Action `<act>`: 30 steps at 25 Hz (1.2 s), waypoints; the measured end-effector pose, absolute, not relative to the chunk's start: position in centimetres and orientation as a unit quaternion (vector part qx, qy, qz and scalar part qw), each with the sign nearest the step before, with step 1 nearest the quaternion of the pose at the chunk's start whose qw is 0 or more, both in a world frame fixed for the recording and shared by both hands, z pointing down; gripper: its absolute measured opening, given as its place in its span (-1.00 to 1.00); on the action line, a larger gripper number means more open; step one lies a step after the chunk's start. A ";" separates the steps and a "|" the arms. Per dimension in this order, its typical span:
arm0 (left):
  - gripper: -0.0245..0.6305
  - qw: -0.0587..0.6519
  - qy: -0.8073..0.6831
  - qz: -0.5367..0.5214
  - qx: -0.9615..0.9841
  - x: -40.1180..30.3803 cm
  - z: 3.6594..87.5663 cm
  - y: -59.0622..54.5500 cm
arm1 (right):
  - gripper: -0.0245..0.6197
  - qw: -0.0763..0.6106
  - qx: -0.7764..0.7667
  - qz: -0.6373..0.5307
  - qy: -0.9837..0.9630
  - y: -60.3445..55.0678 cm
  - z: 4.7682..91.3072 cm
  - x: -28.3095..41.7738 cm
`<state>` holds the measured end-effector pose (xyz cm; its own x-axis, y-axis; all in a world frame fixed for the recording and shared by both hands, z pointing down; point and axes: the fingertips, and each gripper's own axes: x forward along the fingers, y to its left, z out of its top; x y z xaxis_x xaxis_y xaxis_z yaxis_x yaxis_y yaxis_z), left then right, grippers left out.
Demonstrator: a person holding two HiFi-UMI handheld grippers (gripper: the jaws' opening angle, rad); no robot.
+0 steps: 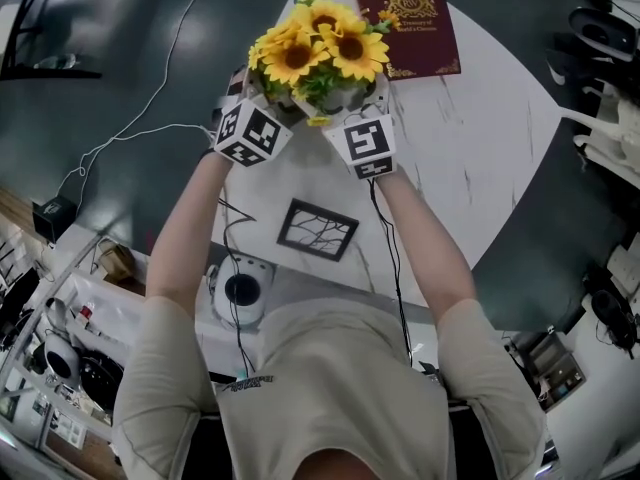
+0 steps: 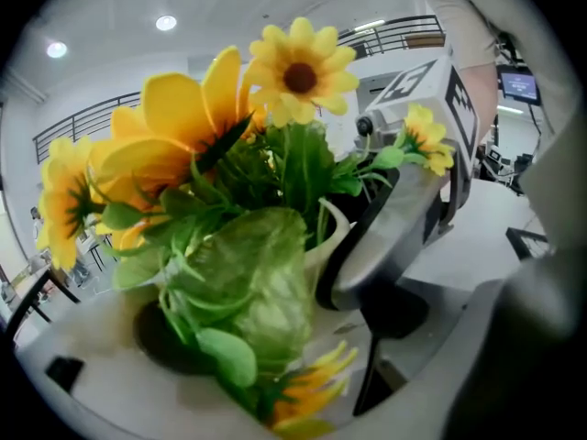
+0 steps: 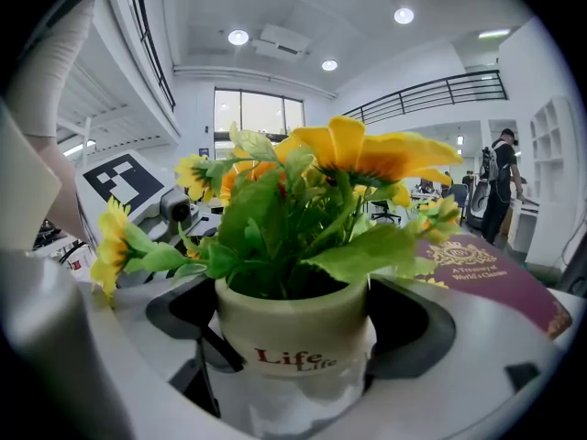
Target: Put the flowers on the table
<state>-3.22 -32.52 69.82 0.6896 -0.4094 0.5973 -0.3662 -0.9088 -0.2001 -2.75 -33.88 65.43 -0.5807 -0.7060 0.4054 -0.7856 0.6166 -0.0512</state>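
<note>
A bunch of yellow sunflowers (image 1: 320,48) with green leaves stands in a white pot (image 3: 293,351) printed "Life". Both grippers hold it over the far part of the round white table (image 1: 480,168). My left gripper (image 1: 262,98) comes at the pot from the left and my right gripper (image 1: 368,106) from the right. In the right gripper view the pot sits squarely between the jaws, which hug its sides. Leaves and petals (image 2: 248,282) fill the left gripper view, where leaves hide that gripper's contact and the right gripper (image 2: 413,145) shows just beyond the pot's rim.
A dark red book (image 1: 405,18) with gold print lies on the table just right of the flowers. A black picture frame (image 1: 318,229) lies nearer me. A white round device (image 1: 240,293) and cables sit at the table's near edge. Dark floor surrounds the table.
</note>
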 end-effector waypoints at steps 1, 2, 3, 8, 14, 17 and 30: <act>0.54 0.032 0.212 -0.332 -0.919 -3.2 69.8 -32.5 | 0.65 0.176 0.422 0.114 -0.882 -33.9 65.4 -2.7; 0.54 0.031 0.214 -0.331 -0.919 -3.1 69.9 -32.5 | 0.65 0.176 0.421 0.113 -0.882 -33.9 65.5 -2.7; 0.54 0.030 0.215 -0.330 -0.919 -3.1 69.9 -32.5 | 0.65 0.176 0.421 0.113 -0.883 -33.9 65.5 -2.7; 0.54 0.029 0.217 -0.327 -0.919 -3.1 69.9 -32.5 | 0.65 0.171 0.423 0.111 -0.883 -33.8 65.5 -2.6; 0.54 0.025 0.218 -0.337 -0.916 -3.5 69.9 -32.6 | 0.65 0.193 0.418 0.124 -0.879 -34.0 65.6 -3.0; 0.54 -0.005 0.231 -0.327 -0.917 -3.7 70.1 -32.3 | 0.65 0.190 0.426 0.119 -0.877 -33.8 65.6 -2.7; 0.54 -0.022 0.270 -0.282 -0.920 -5.1 66.2 -31.2 | 0.65 0.192 0.458 0.106 -0.861 -32.3 62.7 -0.7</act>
